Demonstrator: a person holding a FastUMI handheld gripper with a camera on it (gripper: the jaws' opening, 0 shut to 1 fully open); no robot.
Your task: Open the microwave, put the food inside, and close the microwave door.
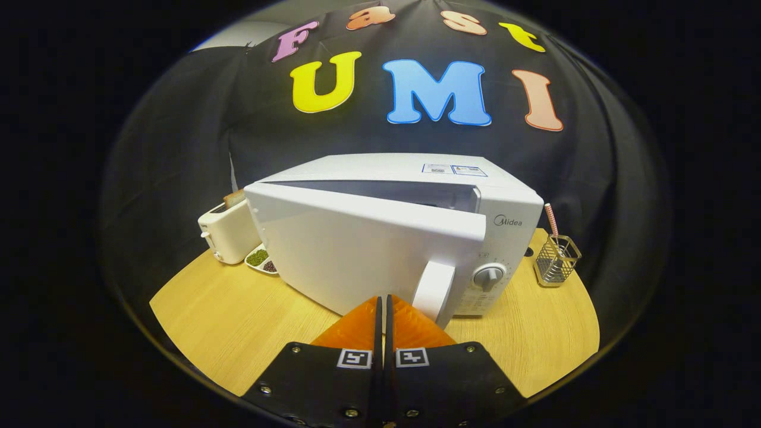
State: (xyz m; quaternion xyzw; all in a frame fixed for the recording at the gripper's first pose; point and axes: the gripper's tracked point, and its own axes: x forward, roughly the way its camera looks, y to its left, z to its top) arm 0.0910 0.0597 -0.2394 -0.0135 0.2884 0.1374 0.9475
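The microwave (416,238) stood at twelve o'clock, its door (368,249) partly ajar, handle (435,292) just ahead at one o'clock. The gripper (384,309) had its fingers pressed together, empty; it risked nudging the door shut. The food dish (261,260) lay at ten o'clock.

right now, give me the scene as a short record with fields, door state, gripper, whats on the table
microwave: white microwave on the wooden table
door: door partly open, gap along its top edge; handle just ahead of the fingers
hand-held gripper: hand-held gripper fingers closed together, holding nothing
toaster: toaster beside the microwave, a slice of bread in its slot
dish: small dish of beans between toaster and microwave
wire holder: wire holder with a straw, on the microwave's dial side
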